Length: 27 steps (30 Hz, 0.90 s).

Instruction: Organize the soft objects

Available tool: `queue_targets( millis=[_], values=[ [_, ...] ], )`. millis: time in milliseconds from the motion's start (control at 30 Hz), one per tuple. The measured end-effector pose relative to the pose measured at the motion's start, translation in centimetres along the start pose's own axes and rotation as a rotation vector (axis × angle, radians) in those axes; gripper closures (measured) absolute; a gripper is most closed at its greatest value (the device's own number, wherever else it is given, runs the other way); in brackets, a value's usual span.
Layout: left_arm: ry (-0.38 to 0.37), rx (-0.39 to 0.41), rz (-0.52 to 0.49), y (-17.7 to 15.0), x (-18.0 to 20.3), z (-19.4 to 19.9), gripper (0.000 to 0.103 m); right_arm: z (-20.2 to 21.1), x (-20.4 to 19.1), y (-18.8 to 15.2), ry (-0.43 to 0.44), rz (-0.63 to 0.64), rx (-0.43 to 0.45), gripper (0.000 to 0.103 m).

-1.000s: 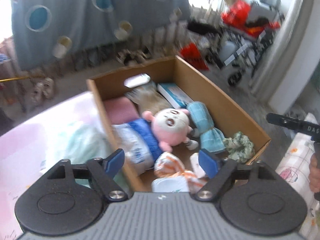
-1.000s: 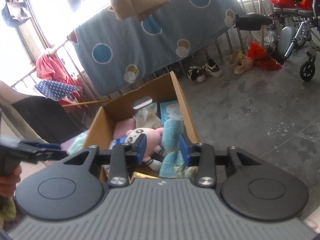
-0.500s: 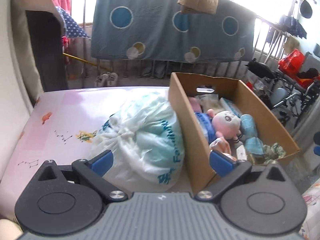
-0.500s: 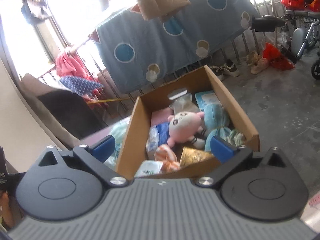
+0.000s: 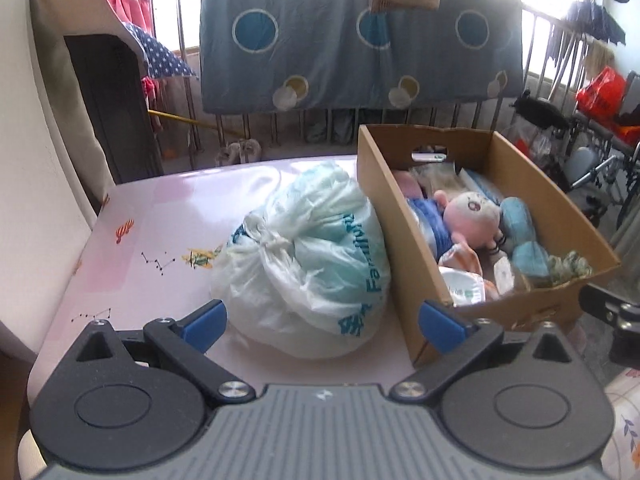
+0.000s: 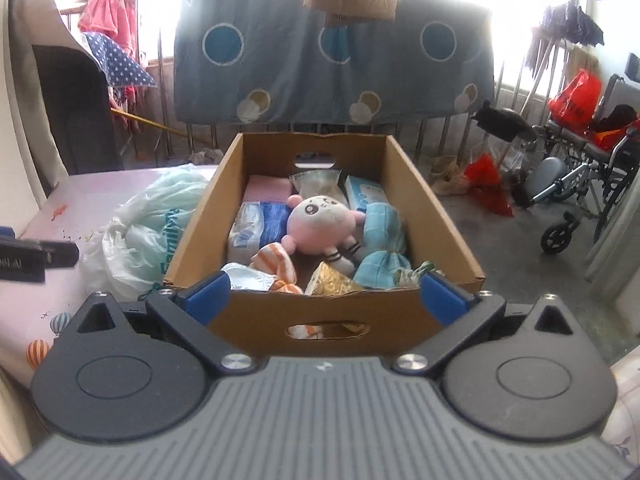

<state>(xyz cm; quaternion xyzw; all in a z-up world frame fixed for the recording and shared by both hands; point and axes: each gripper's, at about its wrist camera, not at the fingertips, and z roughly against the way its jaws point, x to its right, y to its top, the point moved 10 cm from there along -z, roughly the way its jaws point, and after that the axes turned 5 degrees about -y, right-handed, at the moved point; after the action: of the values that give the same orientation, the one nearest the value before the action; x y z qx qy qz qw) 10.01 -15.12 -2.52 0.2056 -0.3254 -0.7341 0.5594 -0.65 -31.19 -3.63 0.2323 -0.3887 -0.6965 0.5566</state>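
Sitting at the centre of the left wrist view, the tied plastic bag (image 5: 308,264) rests on the pink table (image 5: 132,264), pressed against the left wall of the cardboard box (image 5: 400,236). The left gripper (image 5: 322,322) hangs just short of it with its jaws spread wide and nothing between them; its opening has levelled off at full. The right gripper (image 6: 326,294), seen in its own view, frames the near wall of the box, jaws equally wide and empty.

The bag looks light and squashy, its thin film likely slippery and prone to tearing if pinched on a loose fold. The knotted neck (image 5: 266,240) at its left side seems the firmest place to take hold.

Inside the box, middle of the right wrist view, lie the pink plush doll (image 6: 320,224), blue rolled cloths (image 6: 380,236), an orange-striped cloth (image 6: 276,264) and wrapped packs (image 6: 260,228). All should give under the pads; the doll's body offers more purchase than its round head.
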Motion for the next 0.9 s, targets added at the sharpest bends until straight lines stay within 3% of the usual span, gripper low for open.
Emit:
queue_targets(
  millis=[233, 900],
  values=[
    [0.009, -0.006, -0.032, -0.3, 0.8, -0.1, 0.000, -1.0, -0.9, 0.0, 0.093, -0.055, -0.042, 0.001],
    [0.022, -0.032, -0.025, -0.2, 1.1, -1.0, 0.000, -3.0, -1.2, -0.5, 0.127, -0.065, -0.113, 0.001]
  ],
)
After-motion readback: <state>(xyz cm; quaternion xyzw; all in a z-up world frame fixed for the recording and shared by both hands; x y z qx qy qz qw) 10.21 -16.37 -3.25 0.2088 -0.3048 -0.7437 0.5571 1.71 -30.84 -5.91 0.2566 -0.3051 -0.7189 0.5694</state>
